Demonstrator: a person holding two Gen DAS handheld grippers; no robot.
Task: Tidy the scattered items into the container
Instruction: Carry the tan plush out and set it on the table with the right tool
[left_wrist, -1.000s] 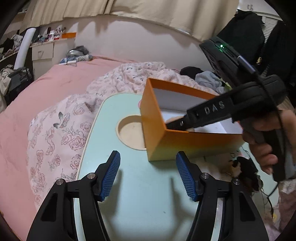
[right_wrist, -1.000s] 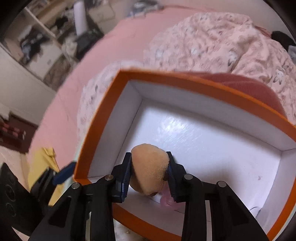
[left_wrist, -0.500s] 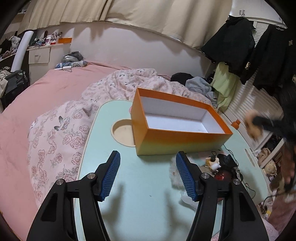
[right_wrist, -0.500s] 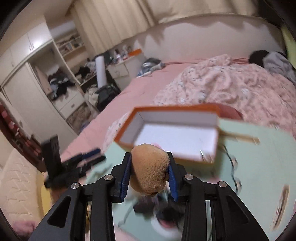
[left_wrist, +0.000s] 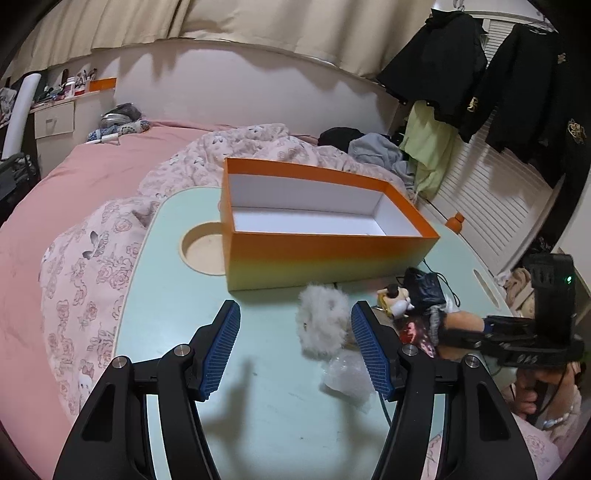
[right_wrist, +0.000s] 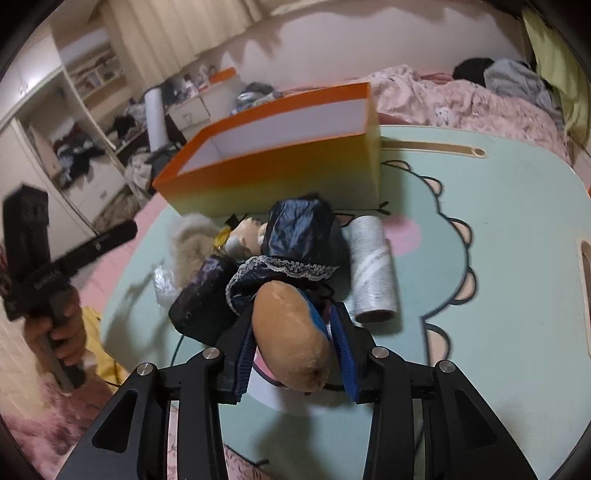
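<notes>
Two tools, one box, one heap of small things.

Nearest, left tool (left_wrist: 295, 314): ribbed blue pads spread wide, nothing between them, poised over the smooth pale green tabletop (left_wrist: 258, 406). Right tool (right_wrist: 294, 314): jaws opening around one tan plush toy (right_wrist: 291, 339), oval and soft; left pad against it, a thin gap at the right pad. Held low over the near end of the heap, right of the left tool.

Next, the heap on the tabletop, just near of the box: one white fluffy ball (left_wrist: 323, 325), one crumpled scrap of clear plastic (left_wrist: 347, 376), one small doll (left_wrist: 395, 297), one glossy dark pouch (left_wrist: 423, 286) with a lace edge.

Seen only from the right wrist: one white roll (right_wrist: 371, 266), a cylinder lying on its side right of the pouch; a cartoon print on the tabletop; a hand (right_wrist: 62, 332) gripping the left tool's handle. Seen only from the left wrist: the box's bare white floor; one round sunken hollow (left_wrist: 203, 253) in the tabletop, at the box's left end.

Beyond the heap, one long orange box (left_wrist: 325, 258), cardboard, open-topped, white inside, none of the heap in it.

Farthest, a pink bed (left_wrist: 74, 184) with a rumpled flowered quilt; two black jackets (left_wrist: 436, 62) hanging at far right.
</notes>
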